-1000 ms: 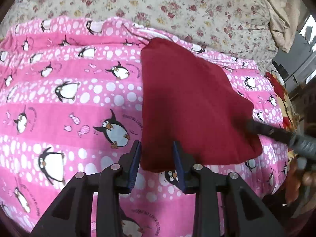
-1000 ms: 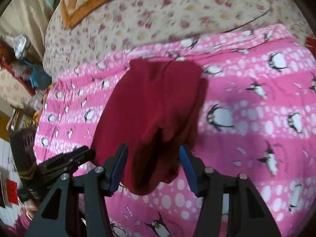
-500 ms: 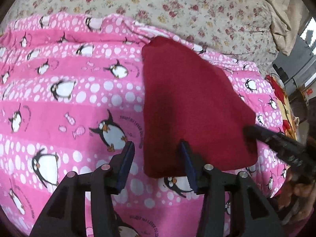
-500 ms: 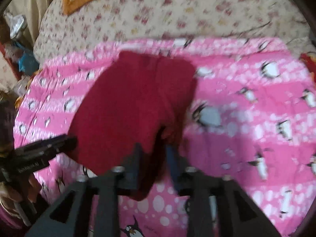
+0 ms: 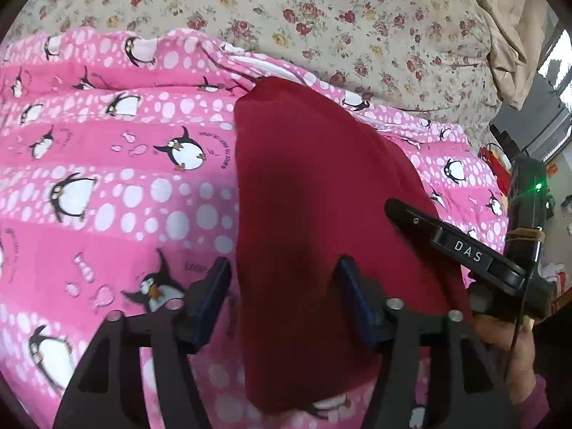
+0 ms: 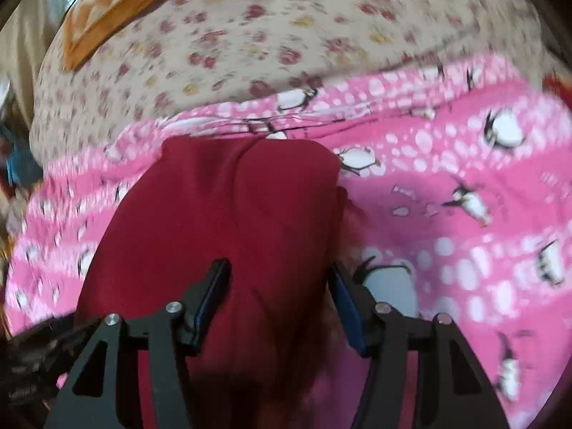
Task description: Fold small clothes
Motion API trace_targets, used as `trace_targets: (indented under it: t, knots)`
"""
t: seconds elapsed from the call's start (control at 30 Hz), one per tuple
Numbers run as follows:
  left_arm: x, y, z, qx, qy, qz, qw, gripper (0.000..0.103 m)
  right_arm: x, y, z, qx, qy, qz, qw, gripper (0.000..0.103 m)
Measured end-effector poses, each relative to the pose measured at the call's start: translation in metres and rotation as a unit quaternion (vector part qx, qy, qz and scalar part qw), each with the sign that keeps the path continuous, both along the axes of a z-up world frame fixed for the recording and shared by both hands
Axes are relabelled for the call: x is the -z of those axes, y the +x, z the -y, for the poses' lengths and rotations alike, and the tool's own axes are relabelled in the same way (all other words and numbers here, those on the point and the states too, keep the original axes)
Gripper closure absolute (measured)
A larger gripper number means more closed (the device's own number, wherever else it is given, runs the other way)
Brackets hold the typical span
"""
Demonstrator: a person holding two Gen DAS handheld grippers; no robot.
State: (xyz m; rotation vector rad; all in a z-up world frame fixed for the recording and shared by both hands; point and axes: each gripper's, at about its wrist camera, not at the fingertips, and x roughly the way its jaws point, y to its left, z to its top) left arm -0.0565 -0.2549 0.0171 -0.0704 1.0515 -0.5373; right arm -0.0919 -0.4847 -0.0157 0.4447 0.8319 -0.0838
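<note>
A dark red garment (image 5: 314, 186) lies flat on a pink penguin blanket (image 5: 107, 178). In the left wrist view my left gripper (image 5: 282, 296) is open, its jaws straddling the garment's near left edge. The right gripper's finger (image 5: 443, 239) reaches over the garment's near right corner. In the right wrist view, which is blurred, the garment (image 6: 232, 207) fills the middle and my right gripper (image 6: 279, 296) is open over its near right part, with nothing clamped.
A beige floral bedsheet (image 5: 321, 18) lies beyond the blanket. An orange patterned pillow (image 6: 118, 0) sits at the back left in the right wrist view. The bed edge and room clutter (image 5: 536, 143) are at the right.
Both grippers have moved forward and lower over the garment's near edge. The right gripper, narrowed half a second ago, has opened wide again. The garment stays flat.
</note>
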Motion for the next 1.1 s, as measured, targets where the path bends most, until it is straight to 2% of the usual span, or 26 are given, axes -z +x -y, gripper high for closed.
trace_targets:
  t: [0.13, 0.23, 0.3, 0.33, 0.37, 0.53, 0.9, 1.0, 1.1]
  knots:
    - [0.004, 0.005, -0.002, 0.004, -0.015, -0.012, 0.9998, 0.050, -0.006, -0.001, 0.003, -0.016, 0.012, 0.001, 1.000, 0.041]
    - [0.000, 0.009, -0.009, 0.011, -0.055, -0.023, 0.9981, 0.050, -0.013, -0.012, 0.011, -0.022, 0.041, 0.010, 0.999, 0.038]
    - [-0.002, 0.013, -0.012, 0.005, -0.069, -0.026, 0.9972, 0.050, -0.014, -0.022, 0.017, -0.028, 0.073, 0.026, 0.997, 0.031]
    - [-0.003, 0.016, -0.012, 0.002, -0.071, -0.026, 0.9971, 0.050, -0.014, -0.025, 0.018, -0.033, 0.083, 0.031, 0.996, 0.026]
    - [-0.003, 0.017, -0.011, 0.002, -0.070, -0.026, 0.9972, 0.050, -0.012, -0.026, 0.018, -0.038, 0.088, 0.032, 0.995, 0.024]
    - [0.007, 0.028, 0.002, 0.025, -0.060, -0.050, 0.9966, 0.050, 0.004, -0.012, 0.007, -0.067, 0.082, 0.007, 0.994, 0.024]
    - [0.017, 0.041, 0.007, 0.048, -0.062, -0.071, 0.9944, 0.046, 0.013, 0.020, 0.004, -0.084, 0.094, 0.025, 0.992, 0.014]
    - [0.017, 0.040, 0.007, 0.048, -0.059, -0.069, 0.9947, 0.046, 0.012, 0.024, 0.000, -0.091, 0.082, 0.024, 0.992, 0.014]
    - [0.016, 0.038, 0.008, 0.049, -0.054, -0.063, 0.9954, 0.048, 0.009, 0.022, -0.003, -0.094, 0.070, 0.031, 0.993, 0.031]
